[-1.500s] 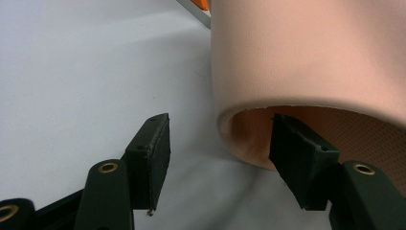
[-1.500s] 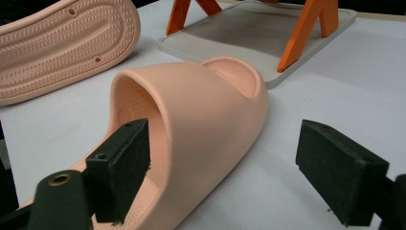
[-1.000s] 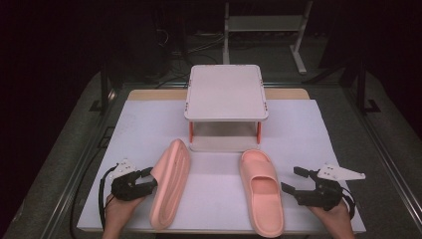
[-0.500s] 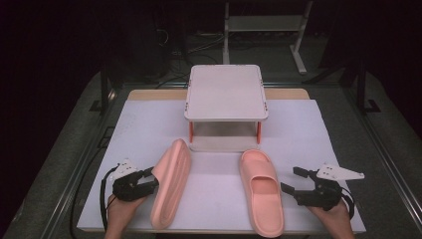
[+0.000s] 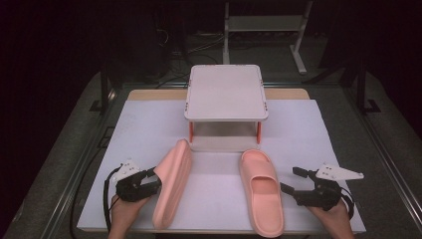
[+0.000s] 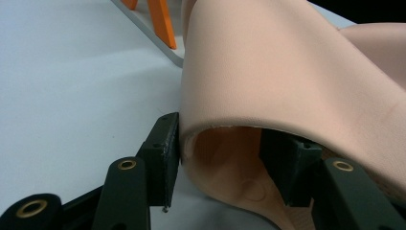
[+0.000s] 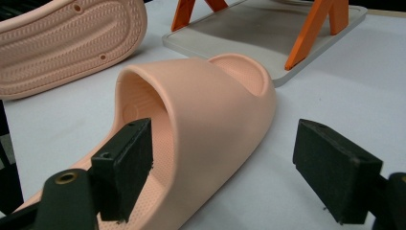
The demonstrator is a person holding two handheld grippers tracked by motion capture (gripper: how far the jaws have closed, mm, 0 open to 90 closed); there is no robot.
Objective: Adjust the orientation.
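Now the left claw (image 5: pixel 152 175) grips the strap of the left slipper (image 5: pixel 171 186). In the left gripper view one jaw sits outside the strap and the other jaw is inside, under the arch, and both pads press on the soft pink material. The jaws have just been closing a little on this strap, and they stand about half open because the strap is between them. This slipper is tipped up on its side edge, directly in front of the left claw, with its ribbed sole turned toward the right slipper (image 5: pixel 261 194). The left hand (image 5: pixel 124 215) holds the claw low, close above the white bench (image 5: pixel 149 129).

The right claw (image 5: pixel 295 181) is wide open and holds nothing. In the right gripper view its left jaw reaches into the opening of the right slipper, beside the inner wall of the strap; I cannot tell if it touches. Its right jaw stands well apart from the slipper, over bare bench. The right slipper lies flat on its sole, just in front of this claw, with the toe pointing away from the person. The right hand (image 5: pixel 333 214) is behind the claw.

Beyond both claws, between the two toes and farther away, stands a small rack (image 5: pixel 226 94) with orange legs (image 5: pixel 258 130) and a lower shelf (image 5: pixel 224 144). The toes of both slippers are near this lower shelf.
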